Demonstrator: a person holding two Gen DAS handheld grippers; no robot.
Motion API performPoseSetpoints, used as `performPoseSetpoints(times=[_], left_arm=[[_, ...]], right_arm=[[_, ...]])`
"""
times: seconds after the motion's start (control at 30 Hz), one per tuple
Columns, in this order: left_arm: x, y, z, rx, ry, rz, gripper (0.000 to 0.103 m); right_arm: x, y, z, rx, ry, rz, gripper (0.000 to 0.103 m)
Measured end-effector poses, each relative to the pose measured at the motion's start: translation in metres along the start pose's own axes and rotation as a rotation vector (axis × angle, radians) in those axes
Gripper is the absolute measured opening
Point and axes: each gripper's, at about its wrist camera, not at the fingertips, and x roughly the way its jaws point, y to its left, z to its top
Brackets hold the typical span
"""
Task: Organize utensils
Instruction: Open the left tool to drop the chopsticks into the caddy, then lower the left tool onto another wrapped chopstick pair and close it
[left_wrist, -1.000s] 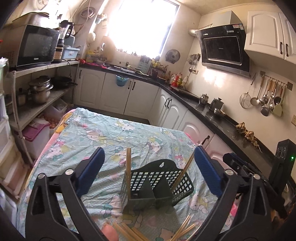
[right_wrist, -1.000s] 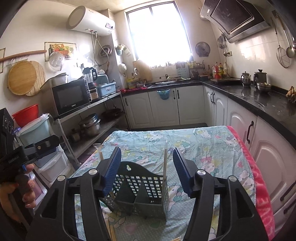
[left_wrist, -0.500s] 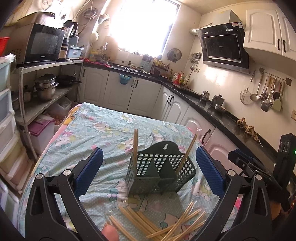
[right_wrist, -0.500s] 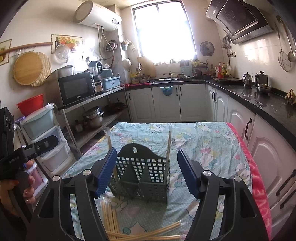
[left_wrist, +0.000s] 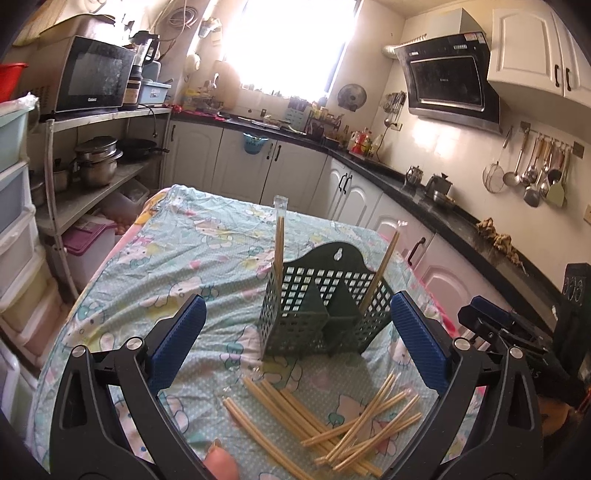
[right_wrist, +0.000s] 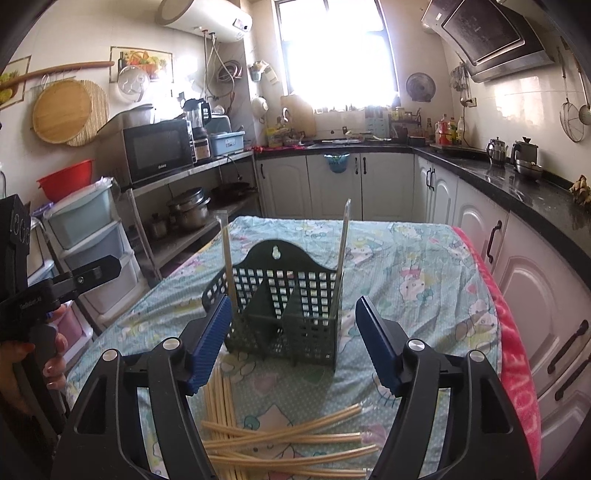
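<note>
Ahead of left gripper (left_wrist: 295, 347), btwn fingers: basket (left_wrist: 325, 314).

Left gripper (left_wrist: 295, 347) and right gripper (right_wrist: 290, 341) both point slightly downward, jaws spread, nothing gripped.

The left gripper (left_wrist: 295, 343) and the right gripper (right_wrist: 291, 343) look alike: black plastic arms with triangular cut-outs, round silver screws at the joints, and ribbed blue pads (left_wrist: 177, 345) on the fingers. The right camera also shows the left one's black handle with small white lettering, gripped by a hand (right_wrist: 35, 363).
</note>
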Motion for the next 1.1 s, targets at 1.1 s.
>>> performPoseSetpoints(times=[1.1], left_arm=[[0.052,0.027,-0.088,-0.036,0.284,0.058,0.092]], right_arm=[[0.054,-0.026,-0.077,0.049,0.265,-0.059,0.068]])
